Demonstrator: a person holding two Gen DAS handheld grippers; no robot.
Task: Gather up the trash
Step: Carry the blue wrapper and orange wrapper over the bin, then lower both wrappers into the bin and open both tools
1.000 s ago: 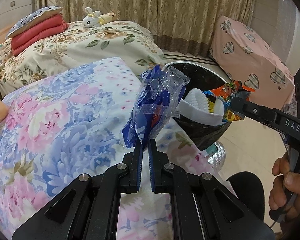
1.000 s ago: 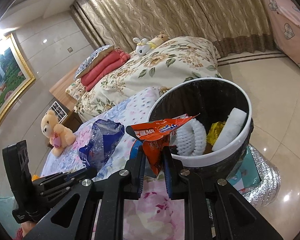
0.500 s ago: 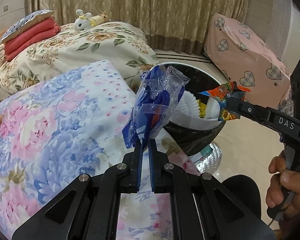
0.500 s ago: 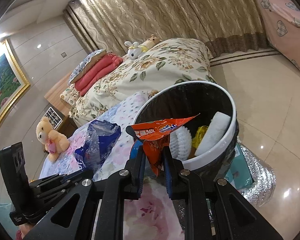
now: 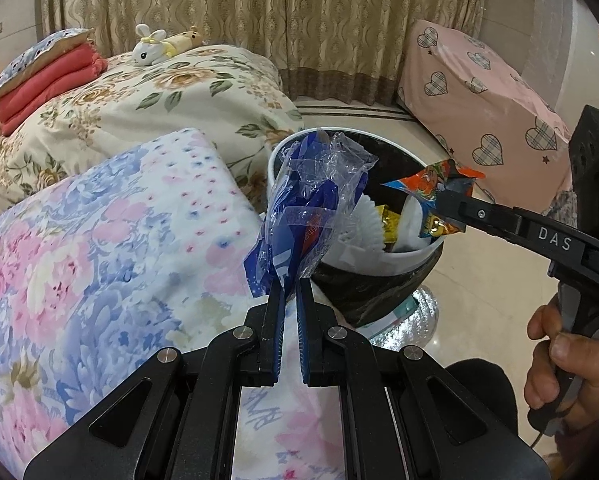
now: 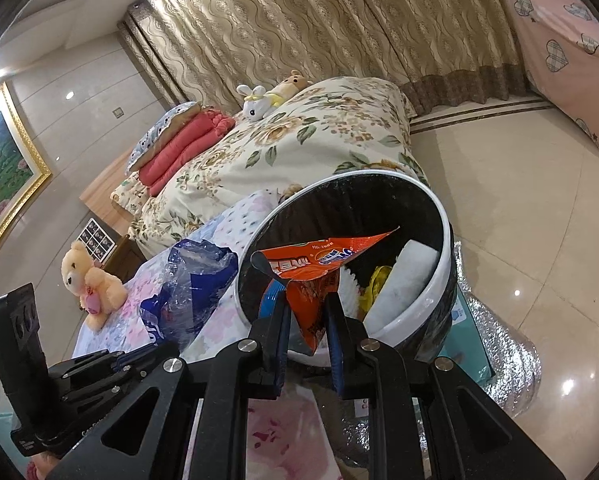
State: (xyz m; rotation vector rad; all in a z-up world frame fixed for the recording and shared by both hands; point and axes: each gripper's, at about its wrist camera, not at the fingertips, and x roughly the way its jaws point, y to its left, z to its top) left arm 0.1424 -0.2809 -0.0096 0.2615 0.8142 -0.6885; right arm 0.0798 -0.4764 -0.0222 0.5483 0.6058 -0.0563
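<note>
My left gripper [image 5: 289,294] is shut on a crumpled blue-and-clear plastic bag [image 5: 311,216], which stands up from its tips against the near left rim of the trash bin [image 5: 379,292]. The bin has a white rim and a black liner. It holds a white foam piece [image 6: 411,268], a white fluted paper and a yellow wrapper [image 5: 387,220]. My right gripper [image 6: 307,308] is shut on an orange snack wrapper [image 6: 319,264] over the bin's mouth. The left view shows the right gripper [image 5: 443,204] reaching in from the right with the wrapper [image 5: 431,180]. The right view shows the bag [image 6: 195,284] left of the bin rim [image 6: 443,248].
A flowered blanket [image 5: 99,260] covers the surface under the left gripper, with a teddy bear [image 6: 89,280] on it. Behind lies a bed with a floral quilt [image 5: 171,92] and folded red blankets. Silver foil [image 6: 507,360] lies under the bin on the tiled floor. A hand [image 5: 559,352] grips the right handle.
Both grippers have moved closer to the bin, each still holding its trash. The orange wrapper now sits further over the bin's mouth, and the blue bag overlaps the rim.
</note>
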